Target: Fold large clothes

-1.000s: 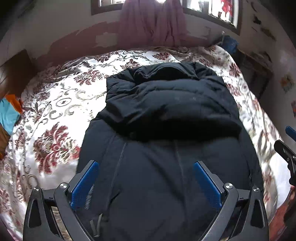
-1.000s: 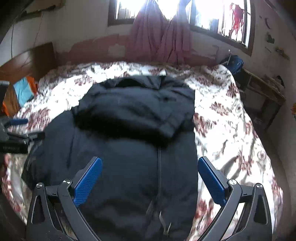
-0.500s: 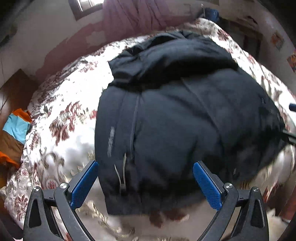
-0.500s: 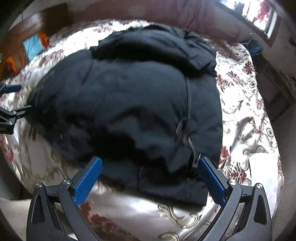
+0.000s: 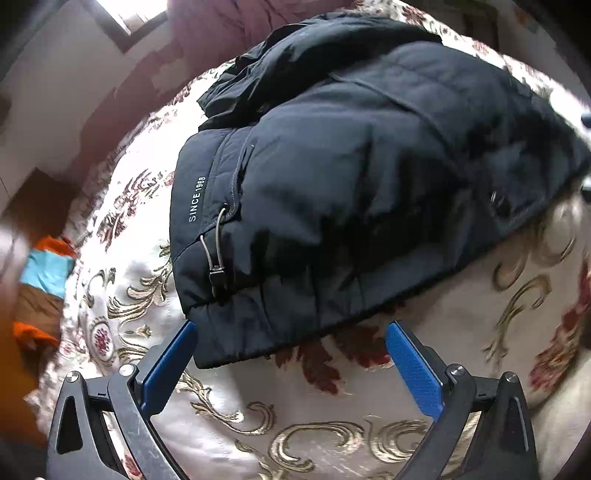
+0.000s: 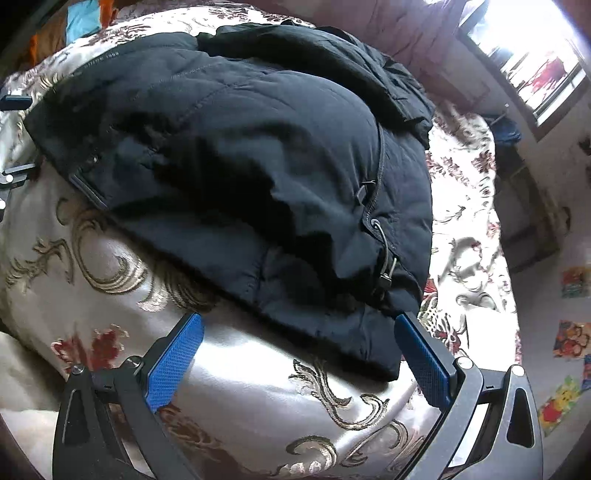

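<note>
A large dark navy padded jacket (image 5: 343, 177) lies on the bed, its upper part folded down over the body. White lettering "SINCE 1968" runs along its left edge, and a drawcord toggle (image 5: 218, 273) hangs near the hem. My left gripper (image 5: 291, 350) is open, low over the bedspread, with the jacket's near-left hem corner between its blue pads. In the right wrist view the same jacket (image 6: 258, 158) fills the middle. My right gripper (image 6: 299, 345) is open at the near-right hem corner, holding nothing.
The bedspread (image 5: 332, 424) is cream satin with gold and red flowers. Orange and teal cloth (image 5: 44, 273) lies past the bed's left side. Pink curtains (image 6: 402, 33) and a bright window (image 6: 524, 55) stand behind. Furniture (image 6: 528, 206) sits right of the bed.
Both grippers have dropped from above the jacket and pulled back to its near hem, tilting downwards. Both stayed open. The jacket itself has not moved.
</note>
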A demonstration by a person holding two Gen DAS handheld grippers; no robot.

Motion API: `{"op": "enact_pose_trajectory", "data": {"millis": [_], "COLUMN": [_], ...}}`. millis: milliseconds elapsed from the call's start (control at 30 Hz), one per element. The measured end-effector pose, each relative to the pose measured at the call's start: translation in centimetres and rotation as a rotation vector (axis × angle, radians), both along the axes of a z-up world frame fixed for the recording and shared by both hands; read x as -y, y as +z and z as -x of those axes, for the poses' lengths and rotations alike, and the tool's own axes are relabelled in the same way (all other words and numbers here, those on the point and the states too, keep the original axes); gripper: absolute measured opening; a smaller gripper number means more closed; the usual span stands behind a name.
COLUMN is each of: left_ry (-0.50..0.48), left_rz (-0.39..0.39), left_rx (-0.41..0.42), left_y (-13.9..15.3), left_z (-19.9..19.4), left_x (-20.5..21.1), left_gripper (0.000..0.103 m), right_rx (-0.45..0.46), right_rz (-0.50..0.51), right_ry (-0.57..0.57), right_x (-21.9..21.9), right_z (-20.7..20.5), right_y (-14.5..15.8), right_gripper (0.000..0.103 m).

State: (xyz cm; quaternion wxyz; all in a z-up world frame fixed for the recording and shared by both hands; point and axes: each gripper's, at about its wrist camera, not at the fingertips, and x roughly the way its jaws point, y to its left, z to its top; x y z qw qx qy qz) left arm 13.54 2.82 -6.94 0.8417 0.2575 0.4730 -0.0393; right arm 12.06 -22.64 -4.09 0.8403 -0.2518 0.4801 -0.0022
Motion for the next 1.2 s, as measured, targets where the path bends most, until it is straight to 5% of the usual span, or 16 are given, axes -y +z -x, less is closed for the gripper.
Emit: {"op": "enact_pose_trajectory", "data": {"millis": [367, 533, 700, 967, 1200], "left_ry": [0.053, 0.062, 0.107, 0.012, 0.037], "left_rz": [-0.025, -0.085, -0.049, -0.039, -0.114], "left_rx": [0.031, 0.097, 0.074, 0.023, 0.054], "left_y": [-1.8, -2.0, -1.1, -0.3, 0.5], "left_z": [-0.4, 0.3, 0.2, -0.4, -2.9], "left_x": [0.3, 1.2, 0.5, 1.6, 2.1], "left_gripper": [0.103, 0.103, 0.103, 0.103, 0.103], "right_rx": [0.125, 0.191, 0.175, 0.119, 0.169], "right_rz": [0.189, 0.101, -0.008, -0.21, -0.222], "right_ry": [-0.063, -0.113, -0.1, -0.117, -0.065], "right_x": [-1.7, -1.4, -0.5, 1.1, 1.6], "right_z": [-2.0, -3.9, -5.7, -9.2, -11.9], "right_y": [-1.1, 1.4, 5.2, 10.0, 11.5], "right_gripper": [0.101, 0.101, 0.101, 0.101, 0.101]}}
